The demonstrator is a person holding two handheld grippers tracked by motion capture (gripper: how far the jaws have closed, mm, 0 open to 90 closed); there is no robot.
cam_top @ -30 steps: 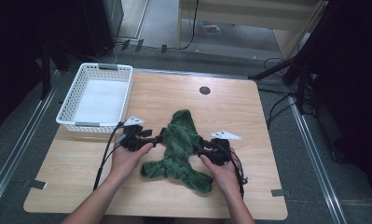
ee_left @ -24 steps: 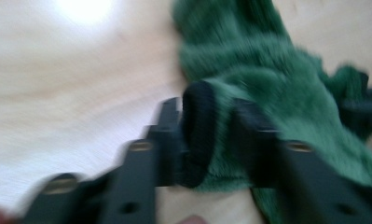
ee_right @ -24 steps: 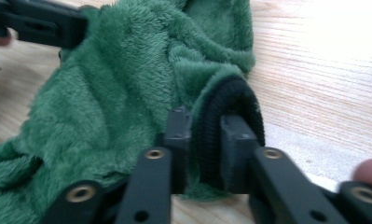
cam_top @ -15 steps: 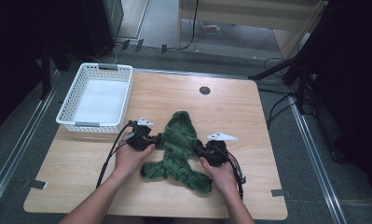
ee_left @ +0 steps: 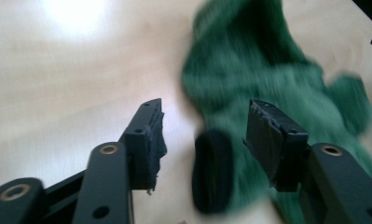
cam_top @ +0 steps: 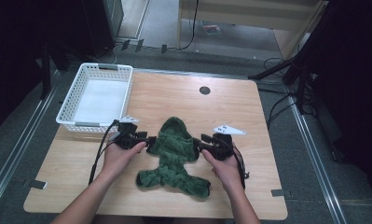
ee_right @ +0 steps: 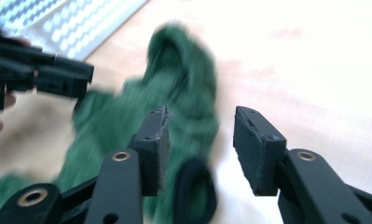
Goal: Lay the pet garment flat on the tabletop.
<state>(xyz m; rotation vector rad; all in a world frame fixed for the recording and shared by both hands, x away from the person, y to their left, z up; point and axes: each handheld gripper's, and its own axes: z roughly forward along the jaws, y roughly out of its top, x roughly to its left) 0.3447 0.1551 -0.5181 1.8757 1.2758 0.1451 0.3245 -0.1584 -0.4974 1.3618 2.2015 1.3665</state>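
A small green hooded garment (cam_top: 174,149) lies flat on the wooden table (cam_top: 174,93), hood pointing away from the person. My left gripper (cam_top: 151,140) is at its left sleeve. Its jaws have just been opening, and the sleeve's dark cuff (ee_left: 213,170) lies loose between them, clear of the pads. My right gripper (cam_top: 203,140) is at the right sleeve. Its jaws have also just been opening, with that sleeve's dark cuff (ee_right: 195,193) between them, untouched. In the gripper views, the left gripper (ee_left: 204,126) and right gripper (ee_right: 200,140) stand open over the blurred green cloth.
A white plastic basket (cam_top: 94,125) stands at the table's left rear, close behind the left hand. A round cable hole (cam_top: 204,90) sits in the tabletop at the back. Bare wood lies to the right of the garment and behind it.
The left gripper shifted right toward the garment, then drew back left. The right gripper has lifted slightly. The garment lies much as before.
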